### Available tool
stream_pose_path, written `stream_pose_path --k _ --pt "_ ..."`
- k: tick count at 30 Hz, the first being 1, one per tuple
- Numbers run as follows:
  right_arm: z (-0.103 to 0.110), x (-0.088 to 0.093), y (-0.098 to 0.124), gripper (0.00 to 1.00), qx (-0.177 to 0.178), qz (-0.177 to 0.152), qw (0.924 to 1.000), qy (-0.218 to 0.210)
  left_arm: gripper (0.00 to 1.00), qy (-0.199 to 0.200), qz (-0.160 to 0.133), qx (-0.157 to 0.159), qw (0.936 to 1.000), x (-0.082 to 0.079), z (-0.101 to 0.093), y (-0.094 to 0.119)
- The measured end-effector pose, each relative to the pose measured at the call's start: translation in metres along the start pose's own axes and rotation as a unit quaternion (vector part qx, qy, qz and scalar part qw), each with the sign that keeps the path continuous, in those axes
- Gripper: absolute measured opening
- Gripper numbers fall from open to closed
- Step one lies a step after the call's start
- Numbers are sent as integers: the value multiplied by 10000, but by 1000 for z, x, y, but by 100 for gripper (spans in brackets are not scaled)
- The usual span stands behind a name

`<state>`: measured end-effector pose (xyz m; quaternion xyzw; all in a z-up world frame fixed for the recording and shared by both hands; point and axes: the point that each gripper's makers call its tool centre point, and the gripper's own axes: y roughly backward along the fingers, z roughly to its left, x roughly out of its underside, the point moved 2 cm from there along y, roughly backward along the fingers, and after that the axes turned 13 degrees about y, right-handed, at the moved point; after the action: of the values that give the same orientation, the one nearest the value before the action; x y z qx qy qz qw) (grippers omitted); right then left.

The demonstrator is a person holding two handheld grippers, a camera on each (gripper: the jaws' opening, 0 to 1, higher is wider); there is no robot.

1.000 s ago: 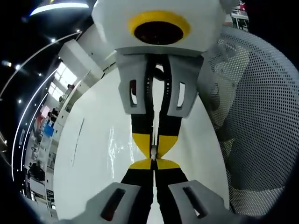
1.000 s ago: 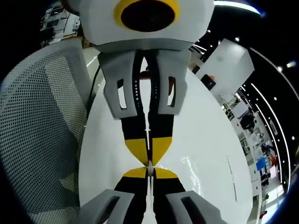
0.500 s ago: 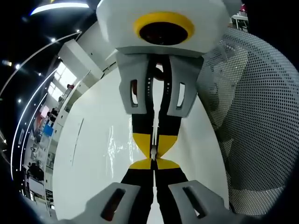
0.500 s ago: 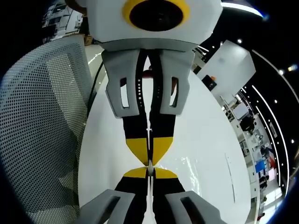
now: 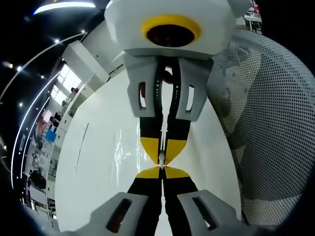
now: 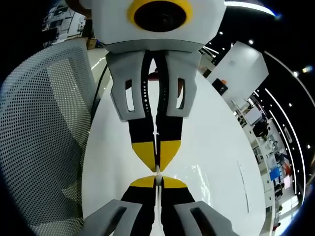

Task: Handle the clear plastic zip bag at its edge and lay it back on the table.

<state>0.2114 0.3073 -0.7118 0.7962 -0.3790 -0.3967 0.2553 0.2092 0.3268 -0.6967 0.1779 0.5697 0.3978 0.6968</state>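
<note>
I have the left gripper (image 5: 162,172) and right gripper (image 6: 157,176), tip to tip at six o'clock, both clamped on the clear plastic zip bag (image 5: 120,152) edge, keeping it taut above the table (image 5: 93,162).

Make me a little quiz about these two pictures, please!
1. True or false: the left gripper has its jaws wide open.
2. What stands beside the white table? A) a white mesh chair B) a red sofa C) a green bin
3. Fill in: the right gripper meets the left gripper ____ to tip, both pinching the edge of the clear plastic zip bag.
Key: 1 false; 2 A; 3 tip.
</note>
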Motion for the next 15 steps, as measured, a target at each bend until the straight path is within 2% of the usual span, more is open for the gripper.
stream_pose_path --k 15 --pt "1 4 4 0 29 48 10000 -54 0 81 12 -42 10000 6 4 3"
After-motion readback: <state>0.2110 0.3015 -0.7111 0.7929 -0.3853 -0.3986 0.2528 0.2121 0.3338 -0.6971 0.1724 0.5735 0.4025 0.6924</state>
